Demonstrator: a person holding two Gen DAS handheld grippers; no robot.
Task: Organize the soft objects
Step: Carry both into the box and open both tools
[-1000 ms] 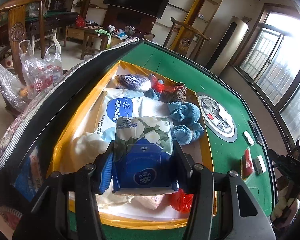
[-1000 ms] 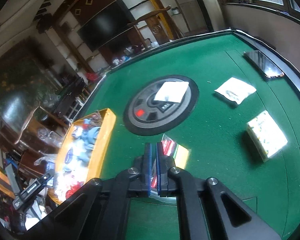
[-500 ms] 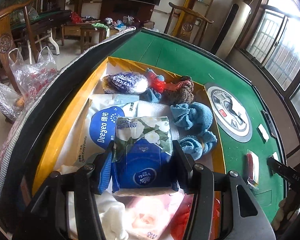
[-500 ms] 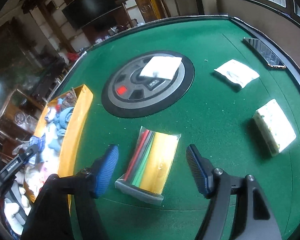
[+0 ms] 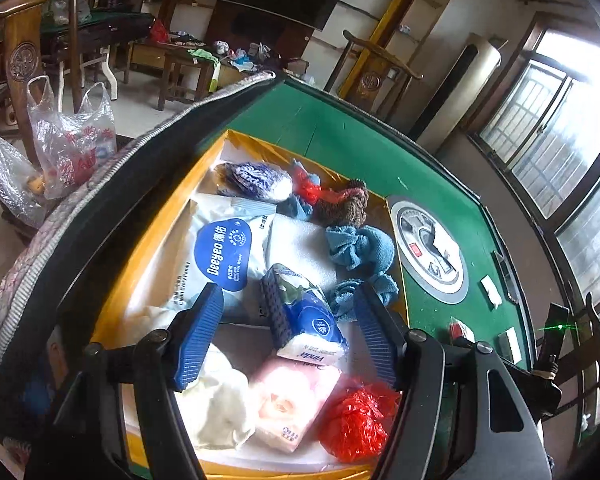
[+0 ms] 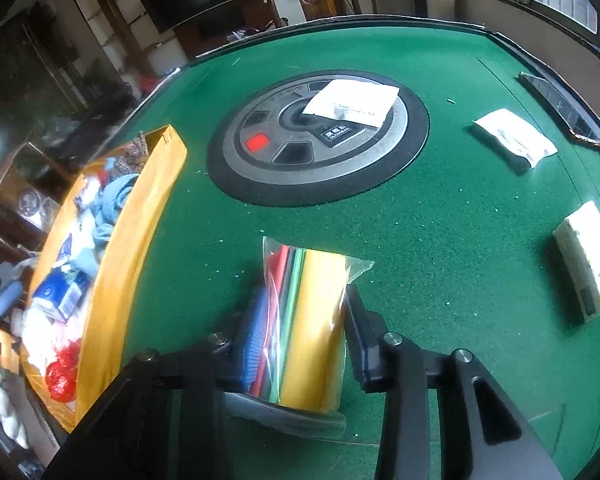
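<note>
In the left wrist view my left gripper (image 5: 287, 294) hangs over the yellow box (image 5: 156, 232). Its jaws are opening and touch nothing. The blue Vinda tissue pack (image 5: 304, 312) lies tilted in the box below them, free of both pads. In the right wrist view my right gripper (image 6: 305, 296) is low on the green felt. It is closing on a clear bag of red, green and yellow sheets (image 6: 316, 320), and both pads touch the bag's sides.
The box also holds a Deeyeo wipes pack (image 5: 224, 252), blue towels (image 5: 360, 248), a pink tissue pack (image 5: 296, 400), a red plastic bag (image 5: 356, 420) and white cloth (image 5: 216, 400). On the felt lie two white packets (image 6: 512, 142) (image 6: 352, 104) and a tissue pack (image 6: 584, 260).
The left jaws opened and let go of the blue tissue pack, which tipped over into the box. The right gripper opened, sank to the felt and closed on the bag of coloured sheets.
</note>
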